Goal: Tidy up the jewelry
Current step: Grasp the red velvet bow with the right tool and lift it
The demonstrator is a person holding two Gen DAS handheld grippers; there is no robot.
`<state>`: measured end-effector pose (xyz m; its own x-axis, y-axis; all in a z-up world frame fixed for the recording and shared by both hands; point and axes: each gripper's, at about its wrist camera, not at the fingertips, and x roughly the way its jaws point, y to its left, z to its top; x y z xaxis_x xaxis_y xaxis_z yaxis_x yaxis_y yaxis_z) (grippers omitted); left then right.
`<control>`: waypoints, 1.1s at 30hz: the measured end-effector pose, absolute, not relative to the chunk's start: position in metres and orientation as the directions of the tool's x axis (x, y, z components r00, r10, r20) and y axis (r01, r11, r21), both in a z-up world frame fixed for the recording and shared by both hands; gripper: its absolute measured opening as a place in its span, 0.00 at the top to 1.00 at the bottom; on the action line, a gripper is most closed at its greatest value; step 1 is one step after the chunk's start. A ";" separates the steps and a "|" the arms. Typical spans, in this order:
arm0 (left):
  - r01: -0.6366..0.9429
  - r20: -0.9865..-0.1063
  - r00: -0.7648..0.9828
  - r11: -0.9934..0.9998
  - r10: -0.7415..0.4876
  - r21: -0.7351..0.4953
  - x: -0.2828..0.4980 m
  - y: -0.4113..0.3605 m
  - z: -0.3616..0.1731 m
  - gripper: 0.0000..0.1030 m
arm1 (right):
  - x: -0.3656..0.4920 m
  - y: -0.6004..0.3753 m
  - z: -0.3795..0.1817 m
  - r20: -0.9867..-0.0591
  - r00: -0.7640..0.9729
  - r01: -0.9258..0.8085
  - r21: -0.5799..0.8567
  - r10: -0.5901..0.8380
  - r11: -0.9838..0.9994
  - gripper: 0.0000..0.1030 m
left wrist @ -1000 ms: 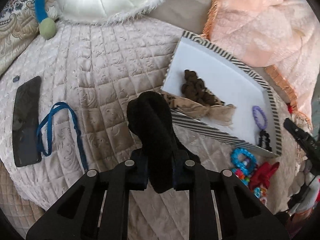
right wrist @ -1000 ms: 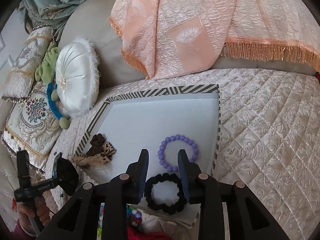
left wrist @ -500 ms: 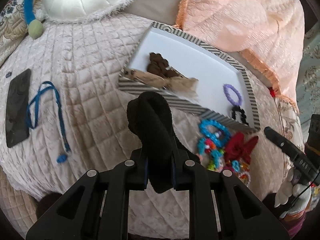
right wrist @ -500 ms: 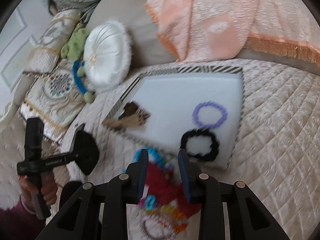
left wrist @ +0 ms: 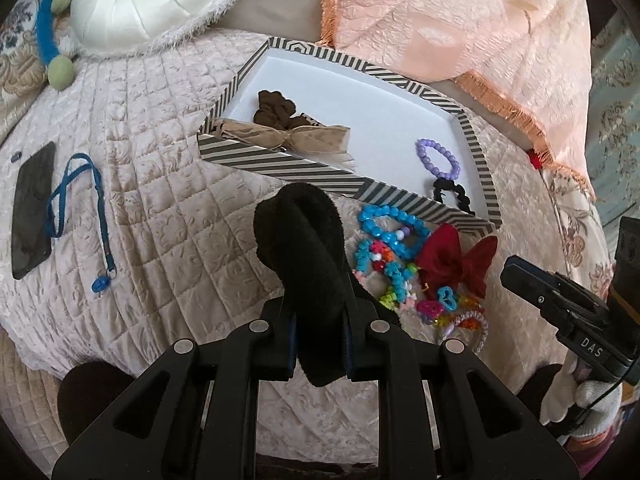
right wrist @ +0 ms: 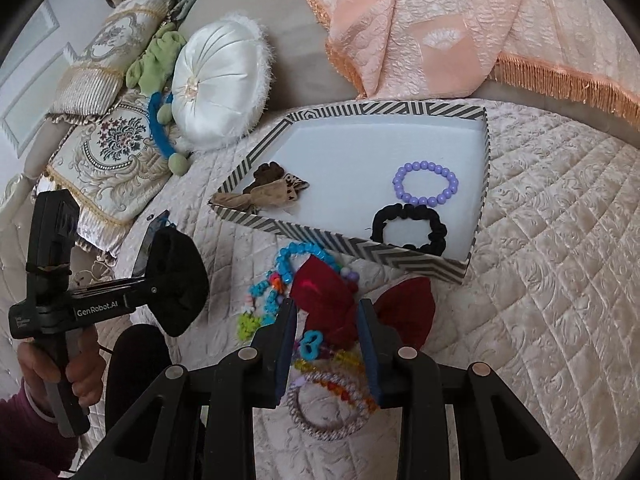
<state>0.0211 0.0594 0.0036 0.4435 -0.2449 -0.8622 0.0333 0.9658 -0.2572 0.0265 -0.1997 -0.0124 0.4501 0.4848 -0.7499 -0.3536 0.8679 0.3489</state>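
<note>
Through the left wrist view, you are holding your left gripper point(left wrist: 318, 344) clamped on a thick black fabric band point(left wrist: 300, 248), its loop standing up between the fingers over the quilted bedspread point(left wrist: 160, 200). Ahead, the striped tray point(left wrist: 280, 160) is already carrying a brown scrunchie point(left wrist: 276, 110), a tan bow point(left wrist: 288, 136), a purple bead bracelet point(left wrist: 438, 158) and a black scrunchie point(left wrist: 452, 194). So roughly half looks sorted. A heap of colourful bracelets point(left wrist: 384, 248) and a red bow point(left wrist: 456, 260) are waiting just outside the tray's near wall. To the left, a phone point(left wrist: 32, 208) and a blue lanyard point(left wrist: 76, 200) are lying well apart from your path.

Through the right wrist view, your right gripper point(right wrist: 327, 344) is hovering partly open with nothing pinched, its fingers straddling the red bow point(right wrist: 332, 300) and the bead pile point(right wrist: 288, 276). A silver bangle point(right wrist: 328, 404) is lying nearest you. The tray's middle point(right wrist: 340, 168) is offering bare floor, with the purple bracelet point(right wrist: 426, 182) and black scrunchie point(right wrist: 408, 230) crowding its right corner. You are needing to lift over the near striped wall; the peach throw point(right wrist: 440, 28) and white cushion point(right wrist: 220, 84) are bordering the far side.
</note>
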 end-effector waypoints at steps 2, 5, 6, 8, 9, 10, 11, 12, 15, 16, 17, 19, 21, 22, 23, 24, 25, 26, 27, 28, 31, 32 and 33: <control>0.042 -0.861 0.451 0.970 -0.233 -0.240 0.017 0.055 0.006 0.85 | 0.023 -0.200 -0.011 -0.748 0.453 -0.353 0.349 0.485 0.868 0.71; 0.050 -0.860 0.463 0.975 -0.214 -0.215 0.012 0.050 0.008 0.85 | 0.018 -0.199 -0.009 -0.744 0.456 -0.353 0.351 0.487 0.867 0.69; 0.052 -0.859 0.468 0.977 -0.206 -0.205 0.010 0.048 0.009 0.85 | 0.015 -0.199 -0.008 -0.743 0.458 -0.354 0.350 0.487 0.867 0.68; 0.057 -0.857 0.475 0.979 -0.199 -0.196 0.007 0.046 0.011 0.85 | 0.012 -0.198 -0.006 -0.742 0.460 -0.356 0.348 0.487 0.867 0.67; 0.059 -0.856 0.477 0.979 -0.199 -0.195 0.005 0.045 0.011 0.85 | 0.011 -0.197 -0.006 -0.742 0.462 -0.357 0.347 0.487 0.867 0.67; 0.061 -0.855 0.478 0.979 -0.198 -0.193 0.004 0.044 0.012 0.85 | 0.009 -0.197 -0.005 -0.741 0.464 -0.358 0.345 0.486 0.868 0.67; 0.062 -0.855 0.480 0.980 -0.197 -0.191 0.003 0.043 0.012 0.85 | 0.008 -0.196 -0.004 -0.740 0.466 -0.359 0.343 0.485 0.868 0.66; 0.063 -0.854 0.483 0.980 -0.194 -0.187 0.002 0.043 0.013 0.85 | 0.008 -0.196 -0.004 -0.739 0.467 -0.360 0.343 0.485 0.868 0.66; 0.066 -0.851 0.491 0.982 -0.187 -0.178 -0.001 0.041 0.015 0.85 | 0.006 -0.196 -0.003 -0.739 0.472 -0.359 0.336 0.480 0.871 0.66; 0.066 -0.850 0.494 0.982 -0.186 -0.176 -0.002 0.040 0.016 0.85 | 0.006 -0.196 -0.003 -0.741 0.473 -0.359 0.332 0.477 0.872 0.66; 0.065 -0.849 0.494 0.982 -0.185 -0.176 -0.002 0.040 0.016 0.85 | 0.006 -0.196 -0.004 -0.744 0.472 -0.358 0.329 0.473 0.874 0.66; 0.065 -0.849 0.495 0.982 -0.184 -0.175 -0.003 0.039 0.016 0.85 | 0.006 -0.197 -0.006 -0.751 0.468 -0.351 0.327 0.467 0.877 0.65; 0.062 -0.851 0.492 0.982 -0.184 -0.177 -0.004 0.040 0.015 0.85 | 0.007 -0.200 -0.010 -0.761 0.462 -0.333 0.327 0.455 0.884 0.65; 0.059 -0.852 0.490 0.982 -0.185 -0.179 -0.005 0.040 0.014 0.85 | 0.008 -0.202 -0.013 -0.767 0.460 -0.319 0.327 0.447 0.889 0.65; 0.057 -0.853 0.488 0.982 -0.185 -0.181 -0.004 0.040 0.013 0.85 | 0.009 -0.204 -0.015 -0.772 0.458 -0.308 0.328 0.442 0.893 0.65; 0.055 -0.855 0.484 0.982 -0.186 -0.183 -0.004 0.040 0.011 0.85 | 0.010 -0.206 -0.018 -0.777 0.454 -0.298 0.328 0.436 0.896 0.65; 0.052 -0.857 0.481 0.982 -0.186 -0.184 -0.004 0.041 0.010 0.85 | 0.011 -0.207 -0.022 -0.784 0.450 -0.288 0.326 0.428 0.901 0.65; 0.050 -0.858 0.478 0.981 -0.187 -0.186 -0.004 0.041 0.009 0.85 | 0.013 -0.209 -0.026 -0.792 0.446 -0.277 0.321 0.417 0.906 0.65; 0.048 -0.860 0.475 0.981 -0.188 -0.188 -0.004 0.042 0.008 0.85 | 0.013 -0.210 -0.028 -0.798 0.444 -0.270 0.315 0.408 0.910 0.65; 0.044 -0.861 0.472 0.981 -0.188 -0.190 -0.003 0.043 0.007 0.85 | 0.015 -0.212 -0.031 -0.805 0.443 -0.264 0.304 0.395 0.916 0.65; 0.035 -0.865 0.466 0.981 -0.186 -0.192 -0.002 0.046 0.004 0.85 | 0.018 -0.212 -0.031 -0.811 0.452 -0.289 0.260 0.371 0.921 0.65; 0.032 -0.866 0.465 0.981 -0.186 -0.194 -0.001 0.047 0.004 0.85 | 0.020 -0.210 -0.031 -0.811 0.452 -0.308 0.248 0.371 0.919 0.65; 0.030 -0.866 0.463 0.980 -0.187 -0.195 0.000 0.048 0.003 0.85 | 0.022 -0.208 -0.030 -0.812 0.451 -0.328 0.234 0.370 0.915 0.65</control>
<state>-0.0001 0.0477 0.0033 0.4635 -0.1867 -0.8662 0.0296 0.9803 -0.1954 0.0215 -0.2083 -0.0297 0.4512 0.3695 -0.8123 -0.3280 0.9152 0.2341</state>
